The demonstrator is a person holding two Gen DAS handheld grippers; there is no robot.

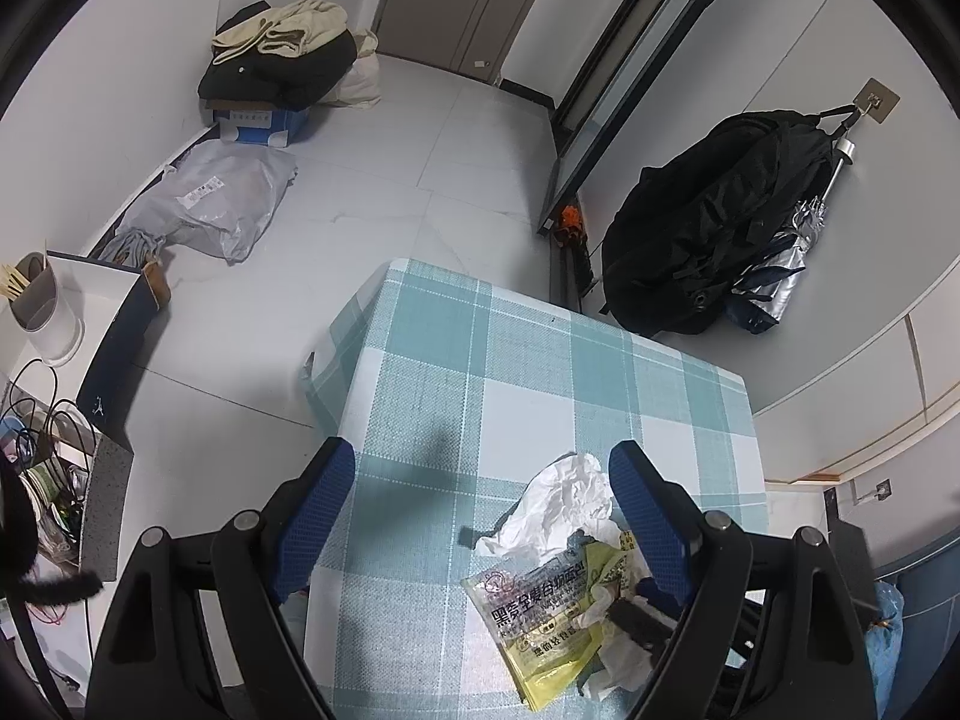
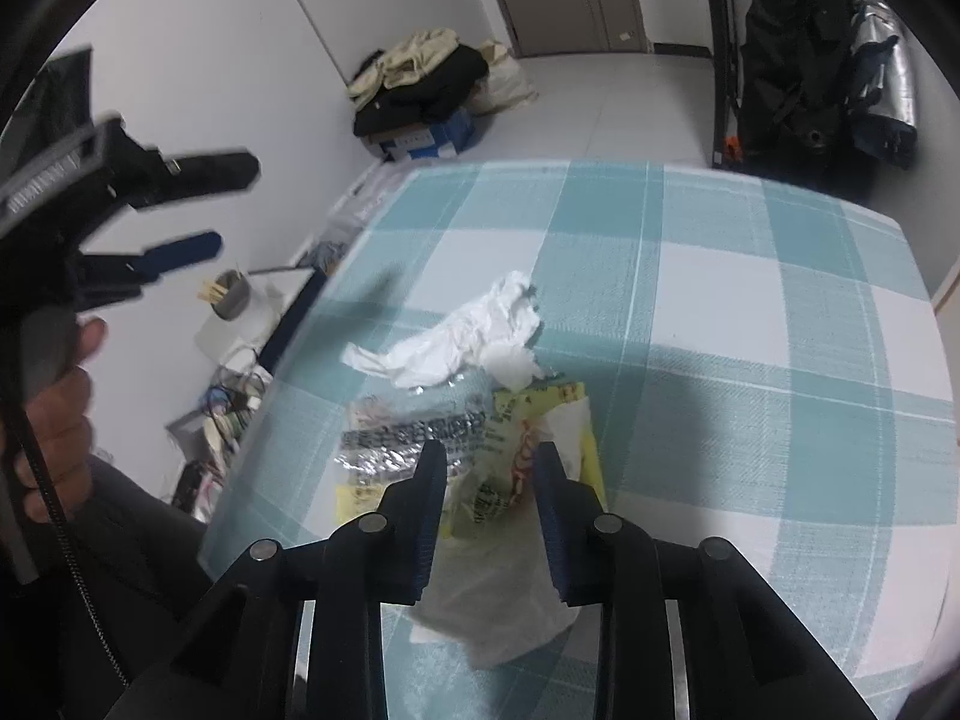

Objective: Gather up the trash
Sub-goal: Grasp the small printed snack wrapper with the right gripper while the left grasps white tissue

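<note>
1. The trash pile (image 2: 480, 420) is lying on the near part of the checked tablecloth (image 2: 750, 312): a yellow printed wrapper (image 1: 534, 618), a crumpled white tissue (image 2: 474, 336) behind it, and a thin white plastic bag (image 2: 498, 588) in front.
2. The right gripper (image 2: 489, 462) is hanging over the pile with its jaws partly apart; the wrapper and bag are showing between them, and the pads are not pressing on anything.
3. The left gripper (image 1: 474, 474) is standing wide apart above the cloth, gripping nothing, just left of the pile.
4. A hand (image 2: 57, 414) is holding the left gripper's handle.
</note>
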